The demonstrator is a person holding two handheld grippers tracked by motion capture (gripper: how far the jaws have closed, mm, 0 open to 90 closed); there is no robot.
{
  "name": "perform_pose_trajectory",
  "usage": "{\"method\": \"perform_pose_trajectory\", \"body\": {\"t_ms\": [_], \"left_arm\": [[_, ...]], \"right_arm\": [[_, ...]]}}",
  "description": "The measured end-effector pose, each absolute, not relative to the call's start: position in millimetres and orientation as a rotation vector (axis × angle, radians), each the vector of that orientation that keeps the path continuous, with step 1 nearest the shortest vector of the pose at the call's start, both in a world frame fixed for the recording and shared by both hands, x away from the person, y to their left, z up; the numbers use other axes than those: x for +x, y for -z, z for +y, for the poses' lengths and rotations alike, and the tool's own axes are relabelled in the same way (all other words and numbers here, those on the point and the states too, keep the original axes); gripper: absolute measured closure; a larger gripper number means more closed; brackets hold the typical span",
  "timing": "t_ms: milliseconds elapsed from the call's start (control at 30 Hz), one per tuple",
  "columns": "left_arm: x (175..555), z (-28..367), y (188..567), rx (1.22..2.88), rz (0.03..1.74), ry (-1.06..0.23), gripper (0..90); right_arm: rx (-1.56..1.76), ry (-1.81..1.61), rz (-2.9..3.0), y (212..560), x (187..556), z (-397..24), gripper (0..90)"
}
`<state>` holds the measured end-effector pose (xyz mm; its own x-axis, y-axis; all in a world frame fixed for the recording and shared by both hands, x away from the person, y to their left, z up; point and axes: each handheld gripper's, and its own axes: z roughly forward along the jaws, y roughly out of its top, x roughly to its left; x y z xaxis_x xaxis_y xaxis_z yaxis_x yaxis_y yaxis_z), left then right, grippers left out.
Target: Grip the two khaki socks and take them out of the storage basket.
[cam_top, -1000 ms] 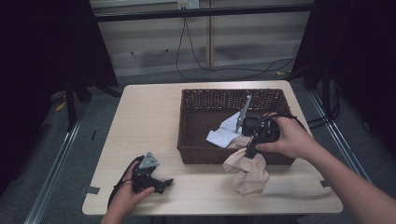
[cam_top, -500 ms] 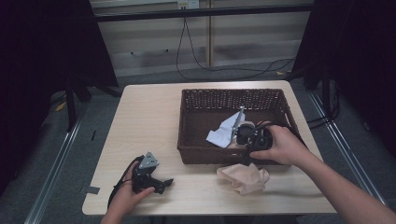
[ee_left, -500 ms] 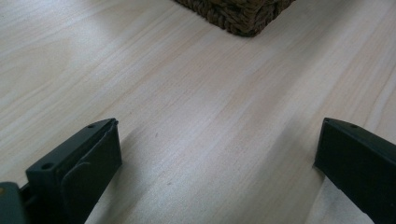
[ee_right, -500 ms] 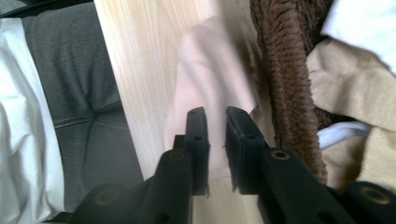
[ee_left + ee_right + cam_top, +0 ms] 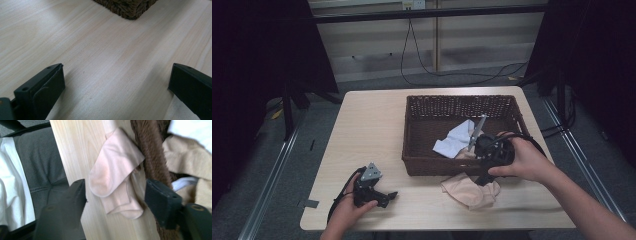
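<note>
A pale pink sock (image 5: 472, 192) lies crumpled on the table against the front wall of the brown wicker basket (image 5: 412, 131). My right gripper (image 5: 484, 180) hovers over the basket's front rim, pointing down at the sock. Its jaws have just been opening and now stand open. In the right gripper view the sock (image 5: 115, 172) lies flat below the right gripper (image 5: 116, 192), with neither pad touching it. My left gripper (image 5: 389, 196) rests on the table at the front left, open, with bare wood between its jaws in the left gripper view (image 5: 117, 75).
A white cloth (image 5: 454, 140) and a beige cloth (image 5: 185, 155) lie inside the basket. The basket's front wall (image 5: 150, 152) stands right beside the sock. The table's front edge (image 5: 62, 170) runs close by, with the person's lap beyond it. A basket corner (image 5: 127, 7) lies ahead of the left gripper.
The right gripper held the sock hanging at the basket's front, set it down on the table and opened. The sock now lies loose. The left gripper has stayed put.
</note>
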<state>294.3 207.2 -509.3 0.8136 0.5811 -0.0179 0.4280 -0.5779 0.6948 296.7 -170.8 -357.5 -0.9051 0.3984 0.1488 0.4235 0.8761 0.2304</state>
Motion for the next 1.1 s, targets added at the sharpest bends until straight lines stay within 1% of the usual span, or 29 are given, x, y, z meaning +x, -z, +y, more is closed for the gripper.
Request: {"method": "perform_pose_trajectory", "body": {"t_ms": [133, 167, 267, 500, 600, 867, 1033, 1100], "left_arm": [[294, 207, 509, 2.275, 0.738, -0.275, 0.0], [294, 207, 509, 2.275, 0.738, -0.275, 0.0], [294, 207, 509, 2.275, 0.739, -0.275, 0.0], [294, 207, 509, 2.274, 0.738, -0.275, 0.0], [294, 207, 509, 2.275, 0.739, -0.276, 0.0], [294, 207, 510, 2.265, 0.747, -0.274, 0.0], [294, 207, 509, 2.276, 0.736, -0.277, 0.0], [294, 207, 509, 2.272, 0.74, -0.277, 0.0]], "right_arm": [[-0.663, 0.405, -2.948, 362, 292, -179, 25.3], [-0.663, 0.405, -2.948, 362, 292, -179, 25.3], [-0.691, 0.42, -2.966, 364, 286, -187, 19.2], [-0.722, 0.44, -2.979, 371, 278, -204, 12.3], [-0.736, 0.453, -2.976, 375, 275, -211, 10.3], [-0.749, 0.457, -2.974, 388, 268, -228, 8.3], [-0.763, 0.492, -2.976, 397, 263, -238, 7.6], [-0.771, 0.557, -2.976, 405, 260, -247, 7.7]]}}
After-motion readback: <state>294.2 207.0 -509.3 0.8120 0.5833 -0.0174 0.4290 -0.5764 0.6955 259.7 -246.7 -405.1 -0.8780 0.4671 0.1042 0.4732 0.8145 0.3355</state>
